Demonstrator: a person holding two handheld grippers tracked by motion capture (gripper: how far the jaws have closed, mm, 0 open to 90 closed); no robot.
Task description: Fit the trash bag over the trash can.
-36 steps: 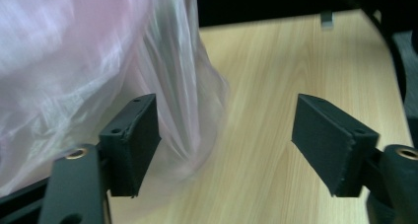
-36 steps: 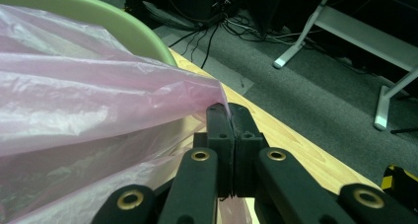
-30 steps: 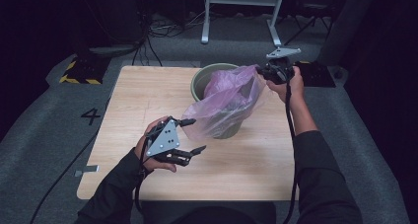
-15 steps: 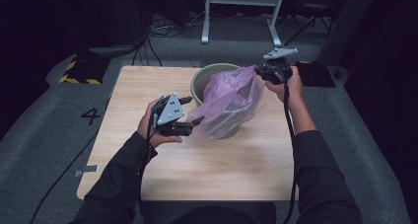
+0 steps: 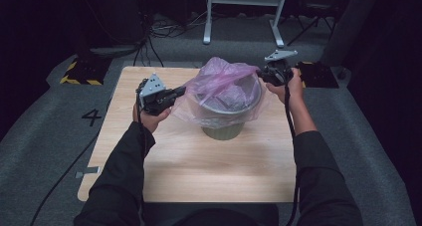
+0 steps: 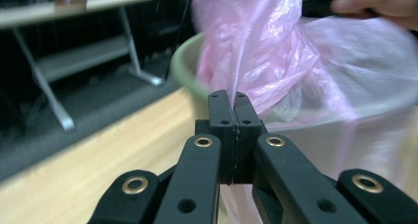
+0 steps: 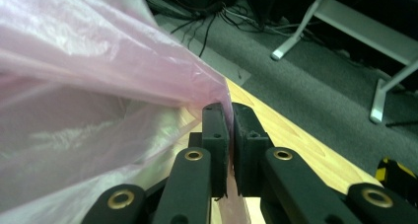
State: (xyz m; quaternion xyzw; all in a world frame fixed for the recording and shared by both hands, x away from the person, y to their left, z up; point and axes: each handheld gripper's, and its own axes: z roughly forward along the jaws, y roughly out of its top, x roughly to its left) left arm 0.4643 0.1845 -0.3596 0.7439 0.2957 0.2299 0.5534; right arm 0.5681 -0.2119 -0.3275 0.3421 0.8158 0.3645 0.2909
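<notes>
Wooden surface (image 5: 149,161) carries green bin (image 5: 224,131), middle. Left gripper (image 5: 178,91) just closed, pinching pink bag (image 5: 224,84) edge; uneven pull may tear film. Right gripper (image 5: 263,75) clamps opposite edge; bag may slip, bin tip.

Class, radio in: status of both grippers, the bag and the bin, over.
Left gripper just closed on the pink bag. Right gripper shut on the bag's far edge. Bag stretched across the green bin. Nothing in the way.

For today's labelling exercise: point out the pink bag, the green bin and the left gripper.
pink bag (image 5: 224,81), high view, on its crumpled top.
green bin (image 5: 224,131), high view, on its lower wall.
left gripper (image 6: 230,101), left gripper view, at its closed fingertips.
</notes>
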